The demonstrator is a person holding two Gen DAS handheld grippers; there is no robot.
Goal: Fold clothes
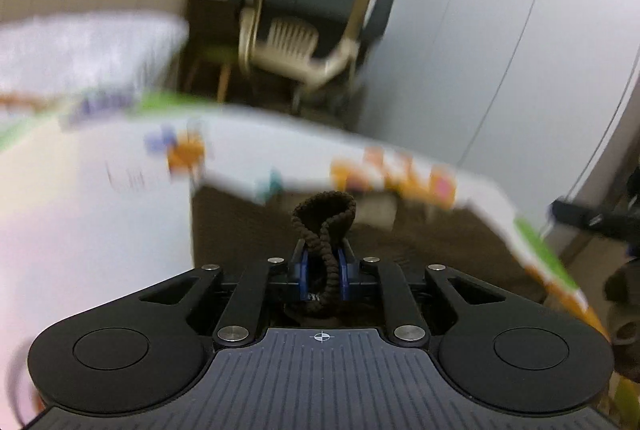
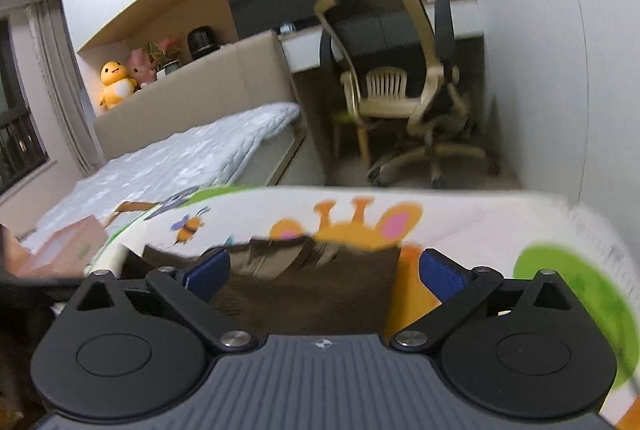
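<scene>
Left gripper [image 1: 323, 266] is clamped on a bunched edge of brown cloth [image 1: 325, 218], raised above the cartoon-print mat [image 1: 96, 214]. Right gripper [image 2: 324, 270] is spread wide, brown cloth lying between its fingers; office chair [image 2: 400, 70] beyond.

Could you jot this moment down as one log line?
left gripper: shut on brown garment | right gripper: open over it | surface: cartoon mat

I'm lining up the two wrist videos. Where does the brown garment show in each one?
Left wrist: brown garment, lower centre, a bunched fold pinched in the shut left gripper.
Right wrist: flat brown cloth, lower centre, between the open right gripper's fingers.
Shared landmark: the beige office chair.
</scene>
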